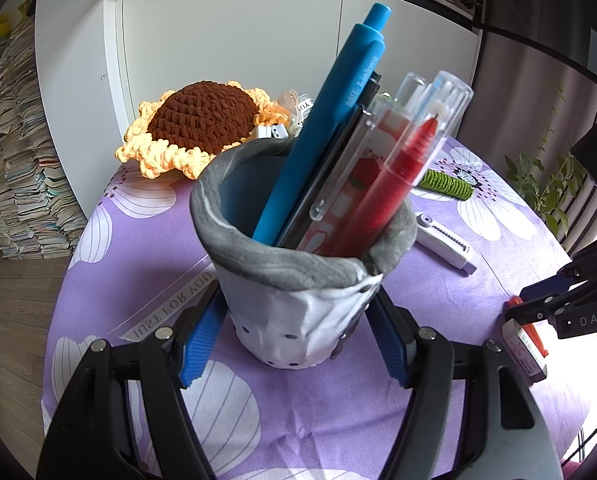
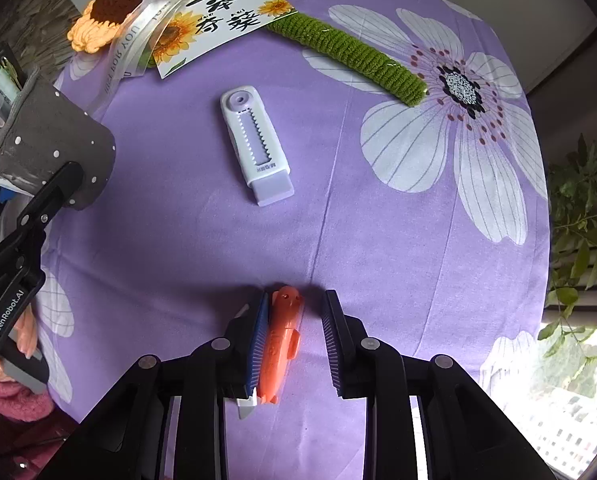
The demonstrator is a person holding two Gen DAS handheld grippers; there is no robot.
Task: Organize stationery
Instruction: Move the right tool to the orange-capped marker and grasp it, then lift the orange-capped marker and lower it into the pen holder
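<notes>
My left gripper (image 1: 294, 332) is shut on a grey and white pen holder (image 1: 298, 280), tilted, holding a blue pen (image 1: 330, 120), a red pen (image 1: 390, 184) and other stationery. It also shows in the right wrist view (image 2: 54, 152). My right gripper (image 2: 294, 332) is open over the purple cloth, with an orange eraser (image 2: 280, 352) lying between its fingers against the left one. A white retractable eraser (image 2: 254, 144) lies farther ahead and also shows in the left wrist view (image 1: 446, 242).
A crocheted sunflower (image 1: 194, 124) with green stem (image 2: 350, 56), ribbon and a sunflower card (image 2: 214, 24) lies at the table's far side. A white-labelled item (image 1: 524, 354) lies by the orange eraser. A plant (image 2: 578, 240) stands beyond the right edge.
</notes>
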